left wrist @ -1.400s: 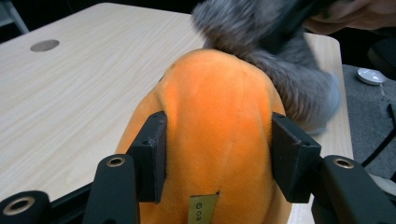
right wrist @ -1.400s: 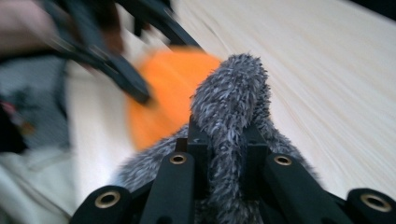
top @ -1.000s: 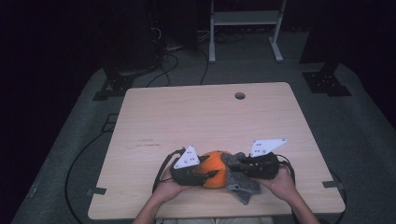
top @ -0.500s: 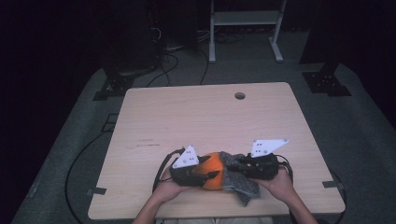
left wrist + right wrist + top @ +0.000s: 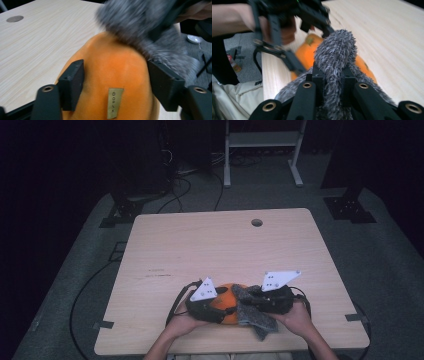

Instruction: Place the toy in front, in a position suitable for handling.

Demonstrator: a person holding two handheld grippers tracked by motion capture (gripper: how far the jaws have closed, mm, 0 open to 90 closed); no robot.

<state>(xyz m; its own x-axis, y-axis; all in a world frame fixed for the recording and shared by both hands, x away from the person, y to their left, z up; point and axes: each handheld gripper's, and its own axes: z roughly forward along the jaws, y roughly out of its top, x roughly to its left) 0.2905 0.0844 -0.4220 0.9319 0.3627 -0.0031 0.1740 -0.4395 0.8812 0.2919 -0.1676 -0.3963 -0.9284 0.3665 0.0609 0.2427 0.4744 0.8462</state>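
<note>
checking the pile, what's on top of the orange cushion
A grey fuzzy cloth drapes over the far end of the orange cushion. How far the cushion runs beneath it is hidden.

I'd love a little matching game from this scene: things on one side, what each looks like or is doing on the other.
Things:
1. orange plush toy
2. grey furry cloth
3. right gripper
4. table

States:
a. light wood with a round hole
b. pinched shut on fur
c. bears a small tan label
d. shaggy, draped over the orange thing

Pairs: 1-c, 2-d, 3-b, 4-a
</note>
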